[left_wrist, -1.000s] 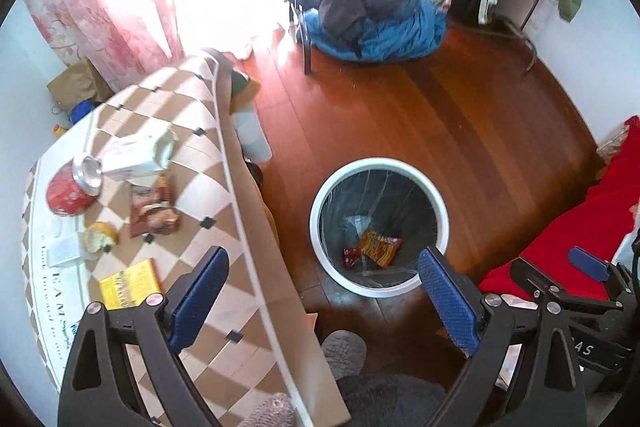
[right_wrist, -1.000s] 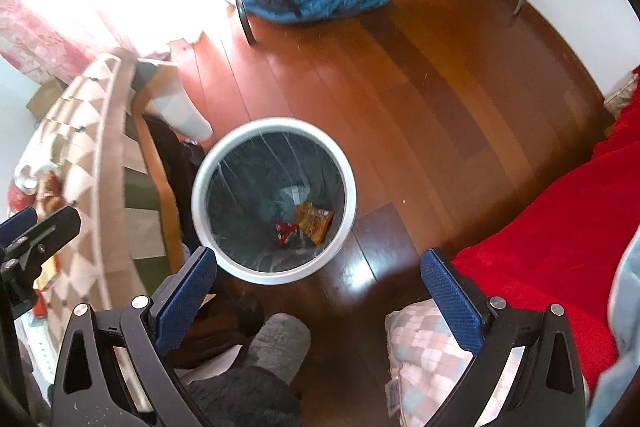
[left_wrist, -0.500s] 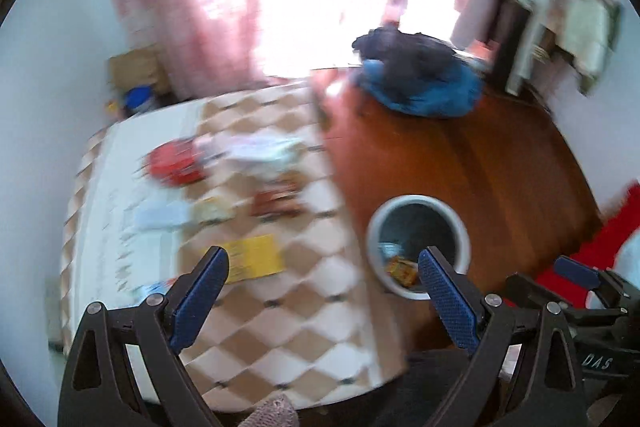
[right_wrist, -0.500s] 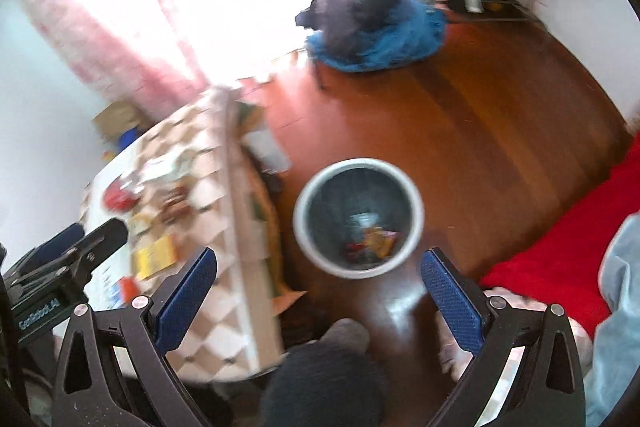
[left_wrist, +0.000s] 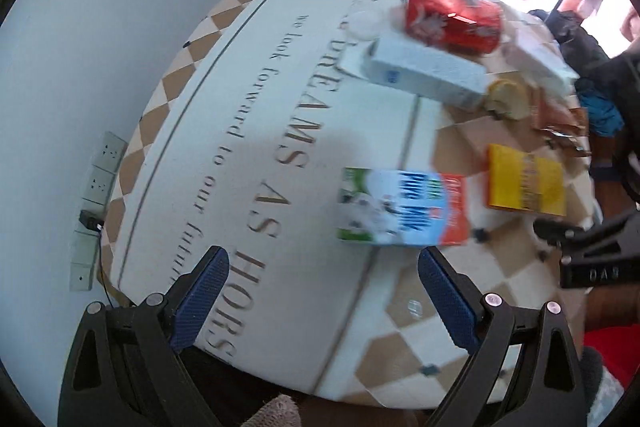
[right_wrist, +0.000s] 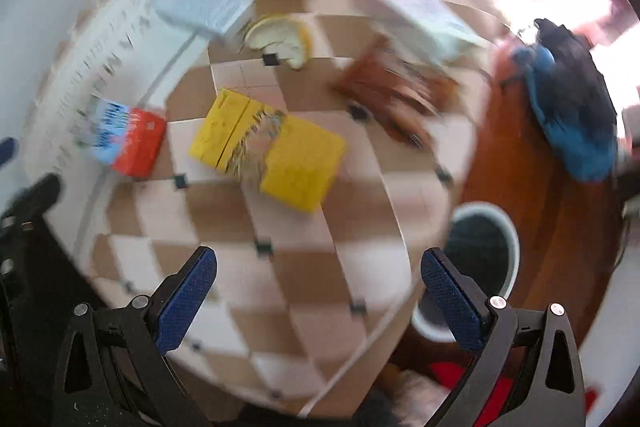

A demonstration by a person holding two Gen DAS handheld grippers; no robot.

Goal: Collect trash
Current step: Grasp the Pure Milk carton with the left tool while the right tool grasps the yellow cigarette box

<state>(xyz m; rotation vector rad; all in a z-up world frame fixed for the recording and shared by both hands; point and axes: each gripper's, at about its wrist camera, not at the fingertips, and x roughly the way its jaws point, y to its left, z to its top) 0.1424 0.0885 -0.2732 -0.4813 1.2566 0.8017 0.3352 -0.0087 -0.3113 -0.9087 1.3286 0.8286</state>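
Evidently a fresh pick was being lined up: the left gripper (left_wrist: 320, 291) hung wide open and empty over the desk (left_wrist: 256, 291), the milk carton (left_wrist: 400, 207) lying flat just beyond its fingertips. The right gripper (right_wrist: 316, 291), equally spread and empty, faced the yellow packet (right_wrist: 268, 151) further out. Next would come lowering to straddle a piece. Off the desk's right edge stood the bin (right_wrist: 508, 231).

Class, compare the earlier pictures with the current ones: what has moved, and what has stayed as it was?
Both grippers swung from the bin to the table: the left gripper now faces the milk carton, the right gripper the yellow packet. Both stay open and empty; the bin and the litter are unmoved.
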